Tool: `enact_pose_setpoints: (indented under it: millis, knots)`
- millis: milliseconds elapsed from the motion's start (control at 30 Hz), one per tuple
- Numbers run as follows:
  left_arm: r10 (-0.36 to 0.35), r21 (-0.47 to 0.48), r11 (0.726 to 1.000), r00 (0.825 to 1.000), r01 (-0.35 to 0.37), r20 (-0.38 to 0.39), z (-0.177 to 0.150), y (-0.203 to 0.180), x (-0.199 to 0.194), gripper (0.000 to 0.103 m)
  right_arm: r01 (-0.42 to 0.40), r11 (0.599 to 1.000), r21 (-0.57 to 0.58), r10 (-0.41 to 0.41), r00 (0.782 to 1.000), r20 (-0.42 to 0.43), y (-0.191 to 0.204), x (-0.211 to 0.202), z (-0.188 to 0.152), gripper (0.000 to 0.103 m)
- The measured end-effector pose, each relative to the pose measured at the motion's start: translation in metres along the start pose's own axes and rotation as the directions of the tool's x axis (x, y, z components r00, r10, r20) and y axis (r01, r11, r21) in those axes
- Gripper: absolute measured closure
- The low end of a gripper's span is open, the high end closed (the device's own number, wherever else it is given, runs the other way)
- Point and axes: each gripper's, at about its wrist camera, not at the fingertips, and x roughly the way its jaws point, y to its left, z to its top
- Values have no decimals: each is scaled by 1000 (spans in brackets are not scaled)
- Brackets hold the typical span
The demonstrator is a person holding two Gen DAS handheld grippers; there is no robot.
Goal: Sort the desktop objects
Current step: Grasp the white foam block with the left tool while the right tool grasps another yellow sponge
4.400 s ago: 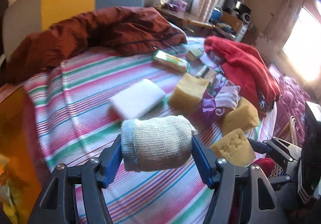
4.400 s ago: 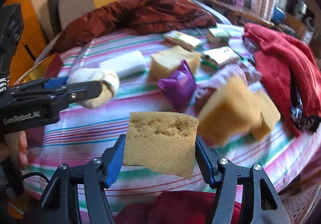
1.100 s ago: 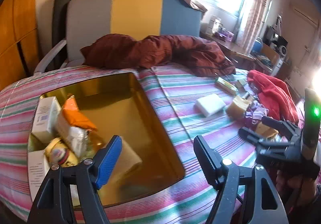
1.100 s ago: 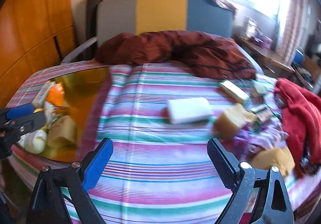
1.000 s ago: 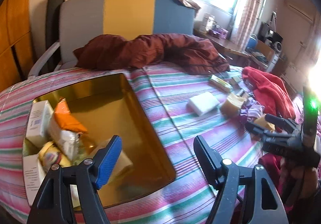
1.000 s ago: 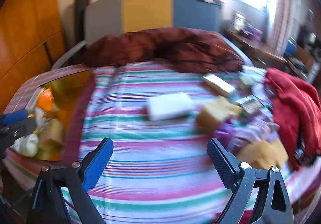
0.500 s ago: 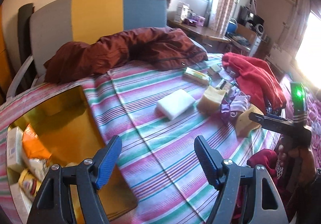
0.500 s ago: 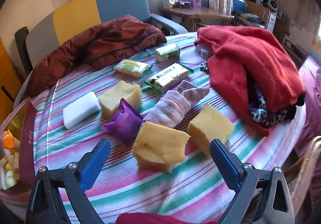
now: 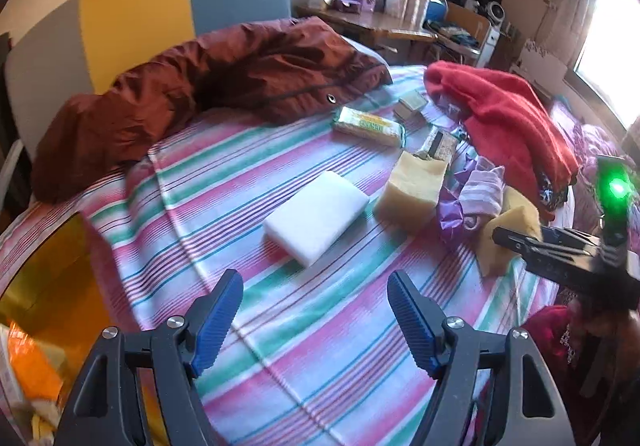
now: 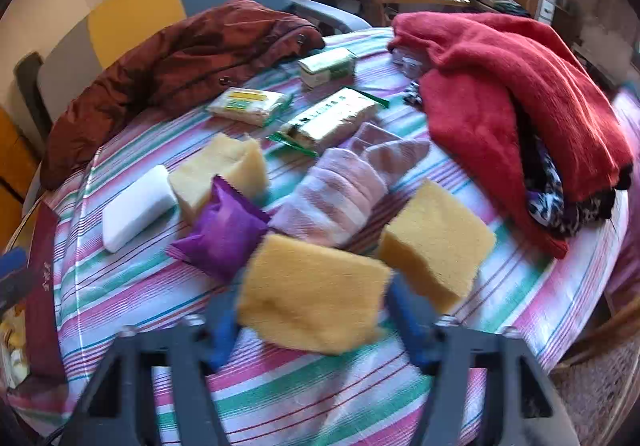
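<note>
Porous yellow sponge (image 10: 312, 306), glossy purple foil packet (image 10: 224, 230) (crinkled), fuzzy red cloth (image 10: 516, 86), matt striped tablecloth (image 10: 120, 286)

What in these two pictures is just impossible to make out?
- Right wrist view: the right gripper is motion-blurred, so whether it touches the yellow sponge is unclear.
- Left wrist view: the gold tray is cut off by the left edge; its contents are mostly hidden.
- Both views: print on the snack packets is too small.

no legible text, packet print too blurred
</note>
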Motion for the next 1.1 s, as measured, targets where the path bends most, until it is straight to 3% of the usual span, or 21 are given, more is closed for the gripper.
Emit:
enact_pose_setpoints:
  millis: [67, 300, 467, 633, 800, 933, 1100]
  knots:
    - [11, 36, 999, 1000, -10, -20, 8, -4, 13, 21, 6, 1000, -21, -5, 1000, 9, 4, -1, -1, 49]
    - [44, 200, 980, 994, -23, -101, 37, -13, 61, 21, -32, 999, -16, 33, 999, 18, 4, -5, 0, 50]
    - [53, 336, 942, 988, -1, -148, 45, -20, 93, 21, -62, 998, -1, 62, 998, 16, 2, -6, 1, 50]
    - [66, 404, 915, 983, 8, -169, 48, -17, 112, 20, -76, 997, 6, 76, 997, -1, 0, -3, 1, 49]
    - [42, 406, 913, 979, 44, -201, 48, -14, 123, 19, -79, 997, 8, 79, 997, -11, 0, -1, 1, 49]
    - [-22, 328, 940, 973, 99, -230, 51, -6, 126, 27, -78, 997, 7, 78, 997, -13, 0, 0, 1, 49]
    - [-1, 282, 958, 981, 57, -194, 46, -6, 118, 37, -68, 998, -10, 68, 998, -9, 2, 0, 0, 49]
